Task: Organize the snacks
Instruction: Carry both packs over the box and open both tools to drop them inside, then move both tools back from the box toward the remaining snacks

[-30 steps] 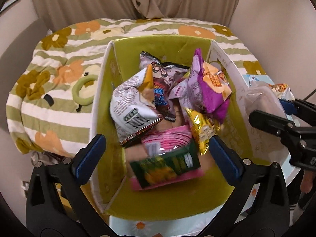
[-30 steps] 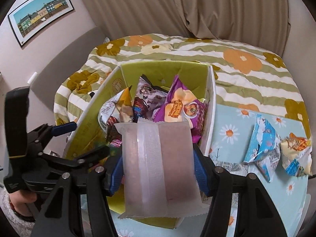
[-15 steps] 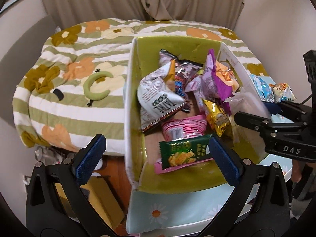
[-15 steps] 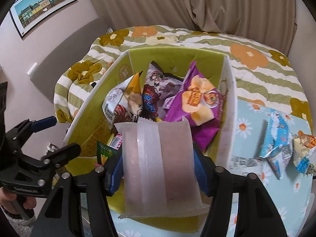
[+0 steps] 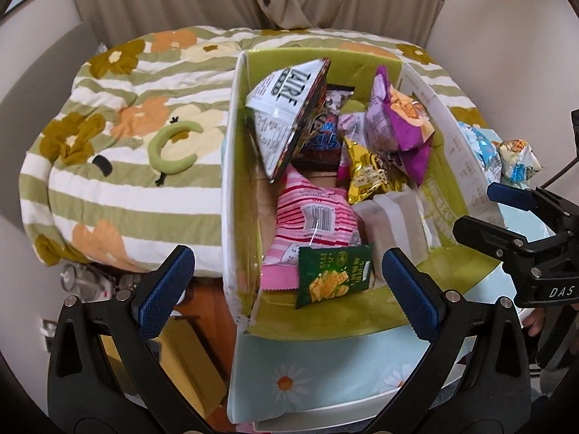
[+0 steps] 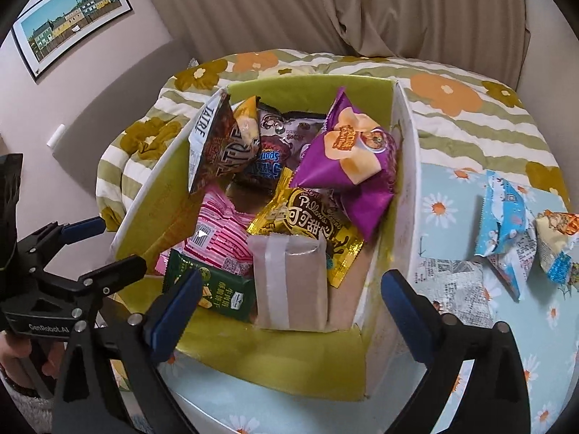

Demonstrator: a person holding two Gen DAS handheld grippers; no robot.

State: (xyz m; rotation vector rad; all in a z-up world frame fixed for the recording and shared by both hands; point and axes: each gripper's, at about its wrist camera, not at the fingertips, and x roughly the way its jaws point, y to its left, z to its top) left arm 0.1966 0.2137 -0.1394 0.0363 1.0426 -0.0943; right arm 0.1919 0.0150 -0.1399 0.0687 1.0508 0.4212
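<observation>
As its jaws have just been opening, our right gripper [image 6: 291, 300] stands spread wide, its blue pads clear on both sides of the translucent wrapped pack [image 6: 291, 284] between them; it grips nothing. That pack now stands on end inside the green-lined cardboard box [image 6: 407, 195], leaning by the near wall, just beside a dark green cracker packet [image 6: 217, 291] and in front of a gold Pillows bag [image 6: 304, 220]. Our left gripper [image 5: 287, 280] also hangs released and empty above the box's near-left corner, the green packet and a pink striped bag [image 5: 313, 222] showing between its fingers. We cannot read what the translucent pack contains, and the snacks deeper in the box overlap so that several labels are cut off; a purple bag [image 6: 353, 155] and a silver-backed bag [image 5: 286, 108] stand tallest. Outside the box, on the daisy-print tablecloth [image 6: 456, 253] to the right, lie a blue packet [image 6: 504, 228] and a cream-and-orange one [image 6: 555, 244], well apart from both grippers.
</observation>
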